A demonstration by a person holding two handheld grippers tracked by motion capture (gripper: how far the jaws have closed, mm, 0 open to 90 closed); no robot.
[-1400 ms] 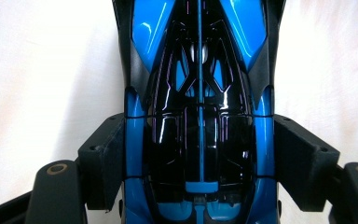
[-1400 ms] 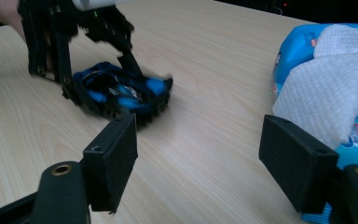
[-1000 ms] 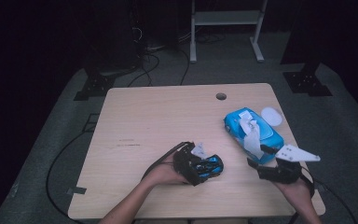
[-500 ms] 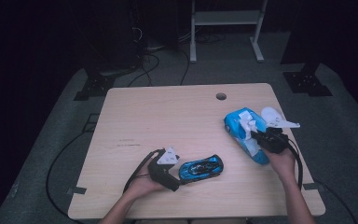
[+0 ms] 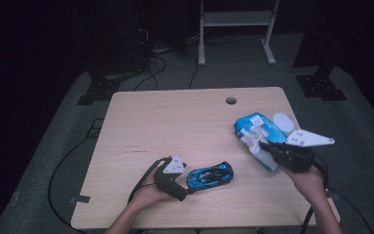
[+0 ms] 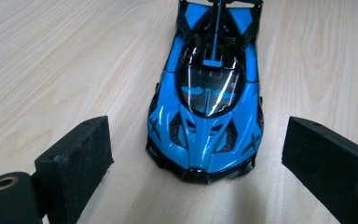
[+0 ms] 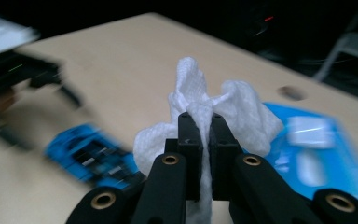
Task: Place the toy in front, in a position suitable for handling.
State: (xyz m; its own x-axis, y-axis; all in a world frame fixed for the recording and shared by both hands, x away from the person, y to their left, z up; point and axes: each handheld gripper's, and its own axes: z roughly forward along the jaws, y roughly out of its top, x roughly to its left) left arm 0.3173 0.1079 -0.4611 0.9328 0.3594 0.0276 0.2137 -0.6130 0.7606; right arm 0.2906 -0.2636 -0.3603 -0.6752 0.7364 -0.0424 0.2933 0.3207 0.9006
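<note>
A blue toy sports car (image 5: 209,175) (image 6: 205,112) sits on the wooden table (image 5: 175,122), its nose toward my left gripper (image 5: 186,187) (image 6: 200,158). That gripper is open, its pads on either side of the nose and clear of it. Over a blue wipes pack (image 5: 253,124) (image 7: 317,154) at the right, my right gripper (image 5: 263,145) (image 7: 200,126) has just been closing on a white wipe (image 5: 252,138) (image 7: 233,107). It is now shut on it and holds it bunched up above the pack. The car (image 7: 88,158) shows blurred in the right gripper view.
A round white piece (image 5: 282,121) lies just beyond the pack near the table's right edge. A small hole (image 5: 231,101) is in the tabletop at the back. Cables trail off the front left corner; a metal stand (image 5: 236,29) is behind the table.
My left gripper drew back to the left off the car and left it on the table. My right gripper moved up to the pack, shut on a wipe and pulled it upward.
</note>
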